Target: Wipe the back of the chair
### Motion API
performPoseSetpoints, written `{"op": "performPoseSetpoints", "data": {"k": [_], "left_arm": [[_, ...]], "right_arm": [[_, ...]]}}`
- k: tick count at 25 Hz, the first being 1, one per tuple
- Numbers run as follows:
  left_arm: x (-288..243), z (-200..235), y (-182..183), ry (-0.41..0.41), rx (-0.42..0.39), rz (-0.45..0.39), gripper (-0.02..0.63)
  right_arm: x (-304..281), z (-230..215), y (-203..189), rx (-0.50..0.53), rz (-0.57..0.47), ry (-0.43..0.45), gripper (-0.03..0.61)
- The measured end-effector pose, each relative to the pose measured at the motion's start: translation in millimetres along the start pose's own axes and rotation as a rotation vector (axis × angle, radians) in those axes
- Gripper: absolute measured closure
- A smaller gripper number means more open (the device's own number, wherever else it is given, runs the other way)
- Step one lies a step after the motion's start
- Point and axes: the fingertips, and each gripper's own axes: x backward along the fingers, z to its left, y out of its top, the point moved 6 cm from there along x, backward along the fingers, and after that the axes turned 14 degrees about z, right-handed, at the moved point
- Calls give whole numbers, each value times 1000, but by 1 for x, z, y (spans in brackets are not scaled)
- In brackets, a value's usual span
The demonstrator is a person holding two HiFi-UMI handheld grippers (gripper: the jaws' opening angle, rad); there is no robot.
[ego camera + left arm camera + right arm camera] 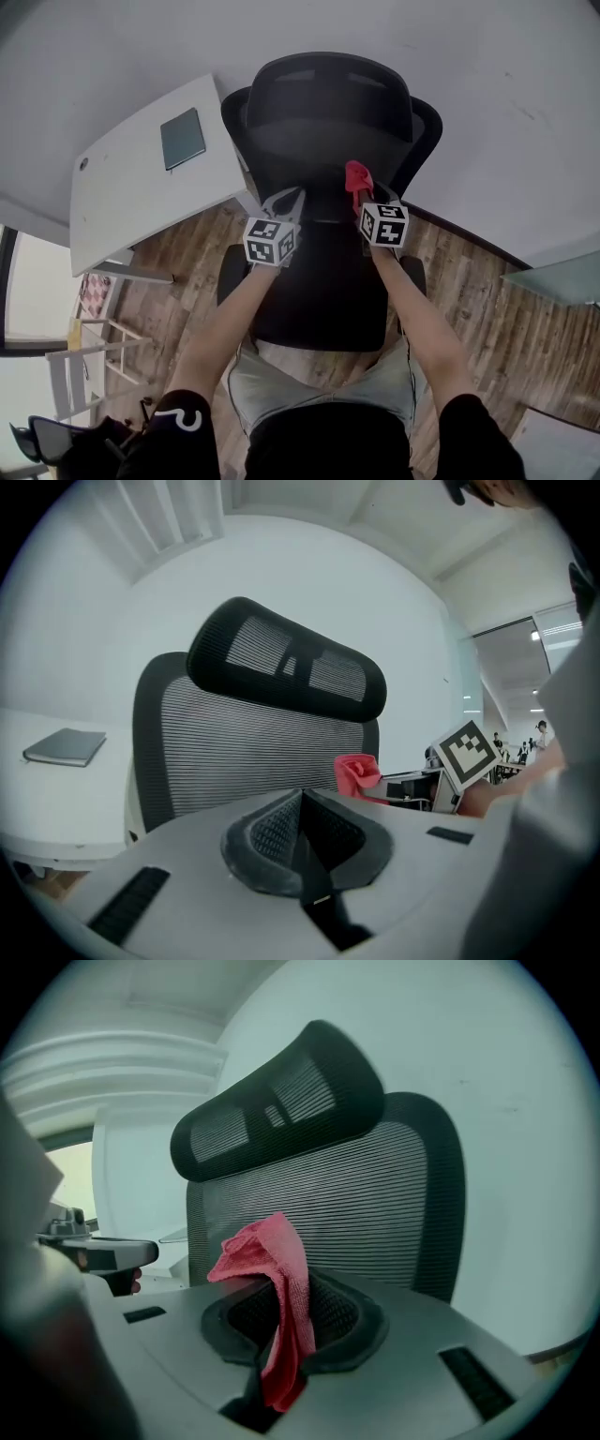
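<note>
A black mesh office chair (pixel 328 122) with a headrest (pixel 333 89) stands against the wall, its backrest (pixel 253 752) facing me. My right gripper (pixel 361 192) is shut on a red cloth (pixel 357 176), which sticks up from the jaws (pixel 272 1283) just short of the mesh back (pixel 375 1213). My left gripper (pixel 286 199) hovers beside it over the seat, jaws shut with nothing between them (pixel 302 832). From the left gripper view the cloth (pixel 356 772) and the right gripper's marker cube (pixel 466 752) show at the right.
A white desk (pixel 141 178) with a dark notebook (pixel 182 139) stands left of the chair. The chair seat (pixel 319 291) lies under my forearms on a wood floor (pixel 487 309). The white wall (pixel 506 94) is close behind the chair.
</note>
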Motion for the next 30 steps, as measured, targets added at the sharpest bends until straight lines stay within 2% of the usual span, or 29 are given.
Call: {"op": "performPoseSetpoints", "data": {"k": [7,14,22,26,30], "left_arm": [[54,71,-24,45,19,-9,588],[90,124,-55,92,72,-6,588],[111,154,-73,53,56,51,588],[114,162,-74,43,41,47,588],[112,156,-74,42,43,33,588]], "right_arm": [[-67,117,-10,12,41,140,506],[-116,192,-25,58,90,195,506],[-148,226,-31,26,128,154,506],[-157,227,-33,9,122,126,506],[-157,209,-34,2,114,89,506]]}}
